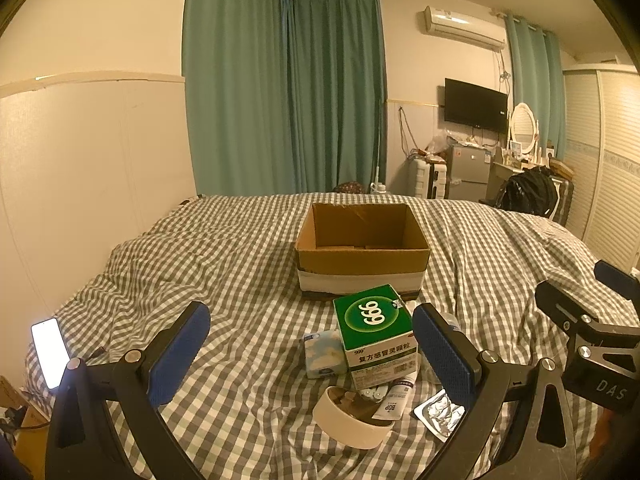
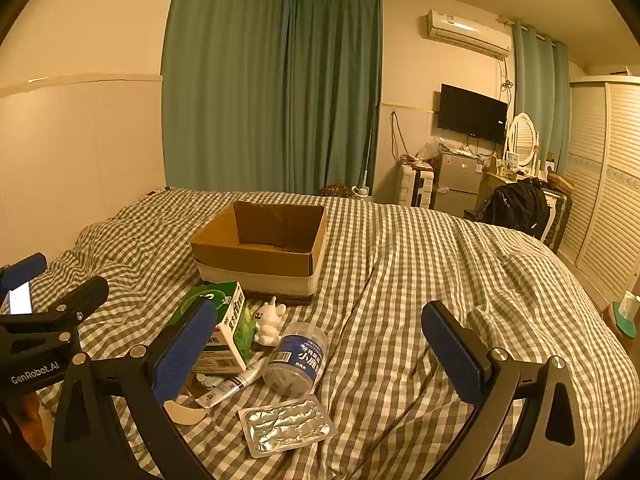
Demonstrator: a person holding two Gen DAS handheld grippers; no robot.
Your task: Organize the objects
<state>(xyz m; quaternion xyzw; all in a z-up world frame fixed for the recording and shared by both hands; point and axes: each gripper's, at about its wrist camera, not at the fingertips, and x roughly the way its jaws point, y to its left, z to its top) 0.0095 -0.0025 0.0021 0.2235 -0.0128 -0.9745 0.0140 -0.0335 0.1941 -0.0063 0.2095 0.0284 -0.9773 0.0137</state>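
Nearest the lens: left tongs (image 1: 312, 354), blue pads spread wide, nothing between them; right tongs (image 2: 320, 354), likewise wide apart and empty.

Items awaiting sorting, all loose on the checked bed cover (image 2: 420, 272):
- roll of tape (image 1: 350, 420), lying tilted, closest to the left tongs;
- foil blister pack (image 2: 286, 424), flat;
- small tube (image 2: 236, 384), lying against the green medicine box (image 1: 376, 332);
- tissue packet (image 1: 322, 354), touching the green box on its left side;
- clear plastic bottle (image 2: 298, 358), on its side;
- small white figurine (image 2: 270, 322), just behind the bottle.

Destination, judged: open cardboard box (image 1: 362, 256), standing upright just beyond the cluster, its visible interior bare.

Further out: lit phone (image 1: 50, 352) at the bed's left edge.

Progress, judged: nothing was yet packed. Every item remained to be lifted into the box; the task stood at its start.
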